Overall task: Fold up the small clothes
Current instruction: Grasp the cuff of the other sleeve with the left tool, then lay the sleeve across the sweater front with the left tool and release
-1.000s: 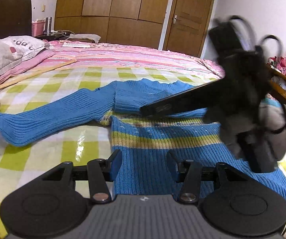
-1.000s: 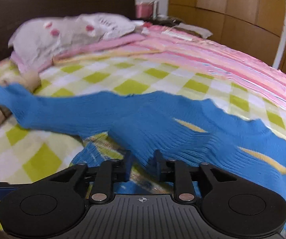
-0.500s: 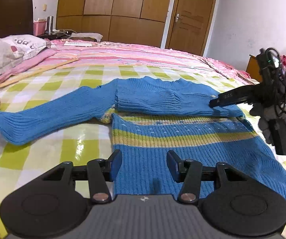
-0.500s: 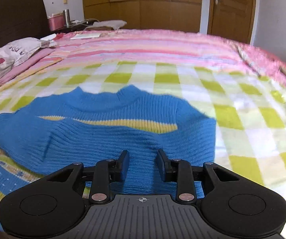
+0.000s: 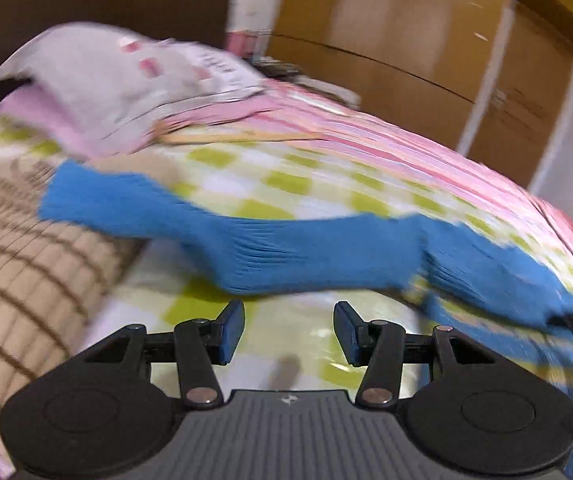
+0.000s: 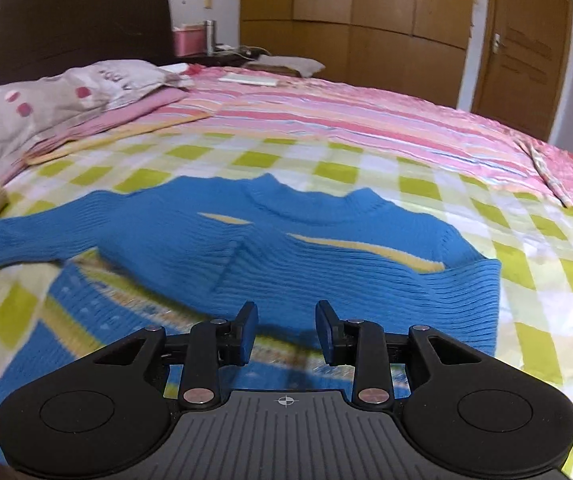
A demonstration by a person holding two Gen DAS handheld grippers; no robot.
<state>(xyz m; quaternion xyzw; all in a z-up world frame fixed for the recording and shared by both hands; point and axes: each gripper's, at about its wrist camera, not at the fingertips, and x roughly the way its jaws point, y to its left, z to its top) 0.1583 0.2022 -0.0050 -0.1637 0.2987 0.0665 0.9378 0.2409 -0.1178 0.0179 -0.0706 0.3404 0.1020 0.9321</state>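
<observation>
sweater (image 6: 286, 248): flat on the bed (image 6: 426, 184) | left sleeve (image 5: 270, 248): lies sideways, just ahead of left gripper (image 5: 289, 330), nearer it, blurry | left gripper: open, empty | right gripper (image 6: 286, 330): open, empty, over sweater

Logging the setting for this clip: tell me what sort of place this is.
A bedroom, most likely: a bed with a checked cover, a pillow by the dark headboard, and a wooden wardrobe along the far wall.
</observation>
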